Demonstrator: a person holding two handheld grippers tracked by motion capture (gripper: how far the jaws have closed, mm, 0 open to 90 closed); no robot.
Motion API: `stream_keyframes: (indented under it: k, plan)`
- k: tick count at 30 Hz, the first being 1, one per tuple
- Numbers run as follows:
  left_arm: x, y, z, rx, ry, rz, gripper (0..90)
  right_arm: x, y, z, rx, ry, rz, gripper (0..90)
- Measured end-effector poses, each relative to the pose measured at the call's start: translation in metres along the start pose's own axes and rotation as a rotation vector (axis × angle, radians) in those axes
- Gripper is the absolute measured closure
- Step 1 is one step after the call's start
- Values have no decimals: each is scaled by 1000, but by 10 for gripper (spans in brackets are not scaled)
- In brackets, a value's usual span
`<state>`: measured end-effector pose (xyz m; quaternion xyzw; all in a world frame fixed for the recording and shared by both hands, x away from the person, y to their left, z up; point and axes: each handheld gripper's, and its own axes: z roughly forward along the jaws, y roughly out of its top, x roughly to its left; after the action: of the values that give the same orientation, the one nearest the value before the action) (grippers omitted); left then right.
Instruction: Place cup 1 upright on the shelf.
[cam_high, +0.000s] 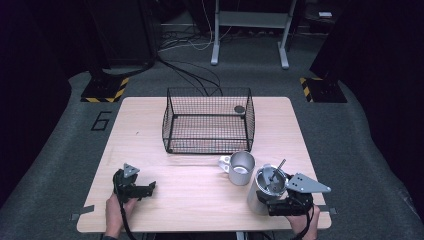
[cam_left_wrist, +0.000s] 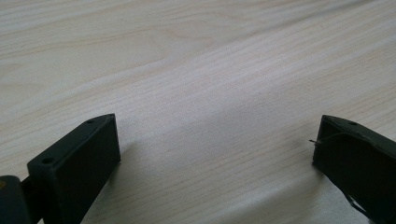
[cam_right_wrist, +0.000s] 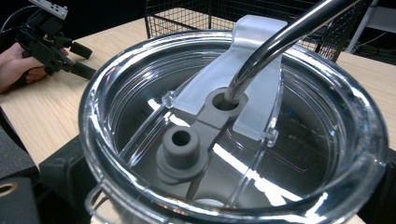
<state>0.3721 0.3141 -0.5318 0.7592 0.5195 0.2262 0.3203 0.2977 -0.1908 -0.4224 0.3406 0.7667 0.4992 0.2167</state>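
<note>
Right gripper (cam_high: 280, 202) clamping the steel tumbler (cam_high: 265, 192) at the table's near right corner, one jaw showing black against the cup's wall in the right gripper view, the other side hidden behind the rim. Left gripper (cam_high: 145, 189) resting low at the near left, jaws spread wide over bare wood, holding nothing.

Judging by the grasp: standing at the pick-up step, cup seized but apparently not yet lifted off the table (cam_high: 200, 200). Probably heading for the wire basket (cam_high: 208, 120) at the table's middle; calling for a straight lift, keeping the tumbler upright so the metal straw (cam_high: 279, 167) stays put, clearing the mug (cam_high: 240, 167) just beside it, then passing over the basket's near wall.

High view giving the layout: basket, mug, tumbler, both hands, plus a small dark disc (cam_high: 239, 109) in the basket's far right corner. Right gripper view giving the detail missing there: clear lid (cam_right_wrist: 233, 140), its slider, grey plug (cam_right_wrist: 181, 144), straw entering the hole. Left gripper view (cam_left_wrist: 210, 158) confirming the open gap.
</note>
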Motion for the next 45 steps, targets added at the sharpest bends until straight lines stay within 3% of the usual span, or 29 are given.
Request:
stream_keyframes:
  k: [45]
  plan:
    - [-1,0,0,-2,-1,-8,3,40,49,48,28,135,-68,33]
